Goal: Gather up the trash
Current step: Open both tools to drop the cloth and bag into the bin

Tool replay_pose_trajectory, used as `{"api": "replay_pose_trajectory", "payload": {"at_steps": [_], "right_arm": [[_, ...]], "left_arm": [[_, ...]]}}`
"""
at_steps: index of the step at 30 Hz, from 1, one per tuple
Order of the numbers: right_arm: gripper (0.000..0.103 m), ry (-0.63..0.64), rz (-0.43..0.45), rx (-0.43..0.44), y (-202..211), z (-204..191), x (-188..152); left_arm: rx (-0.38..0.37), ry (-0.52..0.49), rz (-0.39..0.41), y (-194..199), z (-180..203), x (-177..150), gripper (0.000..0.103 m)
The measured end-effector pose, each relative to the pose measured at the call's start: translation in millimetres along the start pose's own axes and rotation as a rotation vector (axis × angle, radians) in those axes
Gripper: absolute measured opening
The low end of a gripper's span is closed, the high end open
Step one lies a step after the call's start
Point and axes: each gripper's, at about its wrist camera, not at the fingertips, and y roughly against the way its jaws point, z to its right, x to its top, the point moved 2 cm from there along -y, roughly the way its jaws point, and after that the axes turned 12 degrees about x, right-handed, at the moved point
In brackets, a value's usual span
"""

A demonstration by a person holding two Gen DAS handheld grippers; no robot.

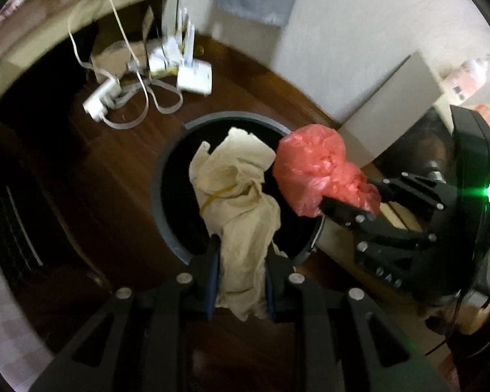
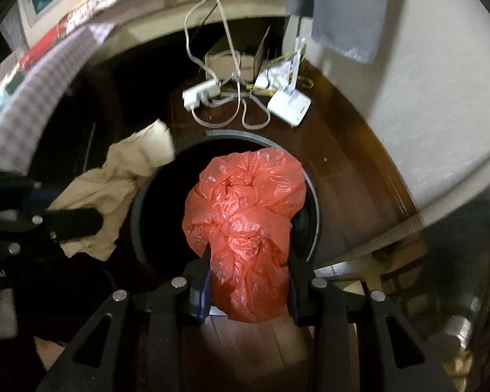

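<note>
Now the left gripper [image 1: 240,272] pinches a beige cloth [image 1: 235,196], the right gripper [image 2: 250,281] a crumpled red bag [image 2: 245,215] (both over the dark bin [image 2: 315,228], beyond the jaws).

Red plastic bag [image 2: 245,215], beige cloth [image 1: 238,202], dark grey bin [image 1: 166,225].

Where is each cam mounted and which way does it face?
Left wrist: on the left claw, looking steeply down at the bin; its own fingers clamp a beige rag; the right claw with the red bag enters from the right.
Right wrist: on the right claw, looking down into the bin; its fingers clamp the red bag; the left claw with the rag enters from the left.
Shared: bin, rag, bag, both claws, power strip and router on the wood floor.
</note>
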Motion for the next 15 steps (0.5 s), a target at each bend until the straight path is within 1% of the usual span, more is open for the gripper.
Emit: {"api": "replay_pose_trajectory", "payload": {"at_steps": [2, 3, 4, 5, 6, 7, 8, 10, 11, 15], "right_arm": [[0.038, 0.009, -0.039, 0.012, -16, 5, 0], [0.038, 0.017, -0.051, 0.016, -21, 6, -1], [0.038, 0.028, -0.070, 0.015, -27, 6, -1], [0.042, 0.042, -0.094, 0.008, -34, 6, -3], [0.059, 0.051, -0.109, -0.022, -38, 6, -4], [0.070, 0.066, -0.106, -0.058, -39, 5, -5], [0.081, 0.078, -0.090, -0.071, -37, 5, -6], [0.081, 0.053, -0.071, -0.069, -26, 8, -6], [0.081, 0.038, -0.061, -0.069, -19, 8, -6], [0.081, 0.028, 0.009, -0.079, 15, -6, -3]], "left_arm": [[-0.007, 0.002, -0.045, -16, 2, 2, 0.026], [-0.012, 0.014, -0.067, -25, 2, 2, 0.032], [-0.014, 0.031, -0.082, -30, 0, 2, 0.050], [0.000, 0.060, -0.082, -32, -5, 2, 0.060], [0.031, 0.087, -0.057, -29, -9, 1, 0.075], [0.048, 0.099, -0.046, -25, -10, 0, 0.078], [0.053, 0.107, -0.039, -19, -12, -1, 0.078], [0.082, 0.125, -0.021, -3, -18, -4, 0.093], [0.099, 0.131, -0.001, 4, -21, -6, 0.095], [0.153, 0.129, 0.089, 44, -26, -18, 0.095]]}}
